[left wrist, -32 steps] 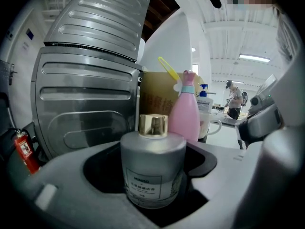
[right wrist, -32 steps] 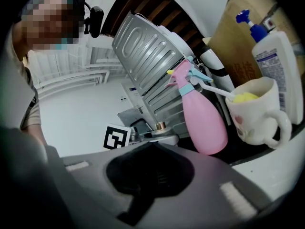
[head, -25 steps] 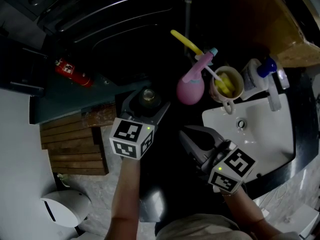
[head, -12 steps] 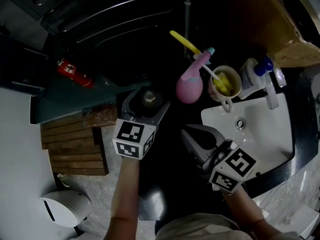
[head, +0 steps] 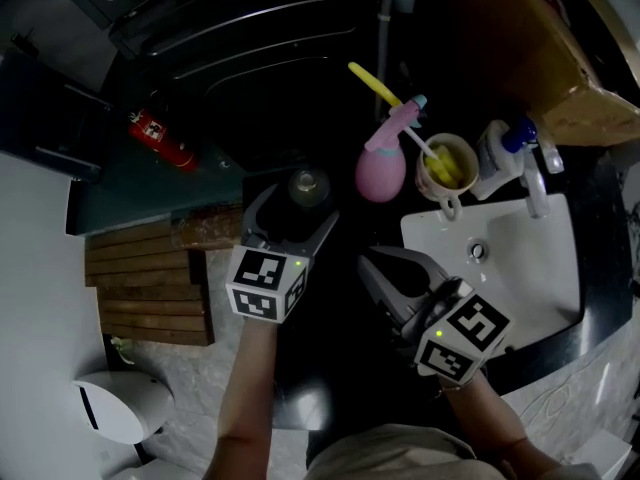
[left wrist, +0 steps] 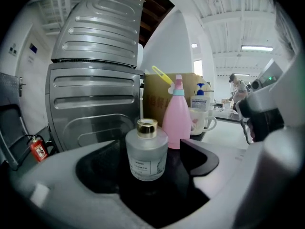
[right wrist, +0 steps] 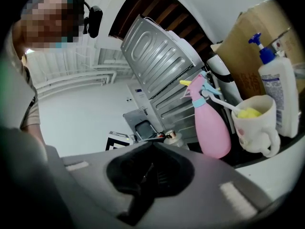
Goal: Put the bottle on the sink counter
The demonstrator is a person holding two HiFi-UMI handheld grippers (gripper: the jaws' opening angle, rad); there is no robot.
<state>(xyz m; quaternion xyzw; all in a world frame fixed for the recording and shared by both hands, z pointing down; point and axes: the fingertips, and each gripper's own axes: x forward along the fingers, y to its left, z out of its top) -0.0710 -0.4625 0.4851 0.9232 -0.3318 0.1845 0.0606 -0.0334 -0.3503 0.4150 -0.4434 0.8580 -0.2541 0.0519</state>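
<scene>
A small frosted glass bottle (head: 308, 187) with a gold cap stands upright on the black sink counter (head: 322, 353). My left gripper (head: 297, 211) is right behind it. Its jaws have just been opening and now stand wide on either side of the bottle (left wrist: 147, 151), clear of the glass. In the left gripper view the left gripper (left wrist: 150, 170) frames the bottle, with gaps on both sides. My right gripper (head: 378, 265) hovers to the right over the counter, its jaws together and nothing in them. The right gripper view shows the right gripper (right wrist: 151, 146) and the bottle (right wrist: 170, 136) beyond its tips.
A pink spray bottle (head: 380, 173), a mug (head: 448, 165) with yellow things in it and a white pump bottle (head: 505, 148) stand behind the white sink basin (head: 510, 268). A cardboard box (head: 545, 53) is at the back right. A ribbed metal machine (head: 220, 28) stands behind, a red extinguisher (head: 160, 138) to the left.
The left gripper's jaws have spread wider and the gripper has drawn back a little from the bottle, which stays standing on the counter. The right gripper has barely shifted.
</scene>
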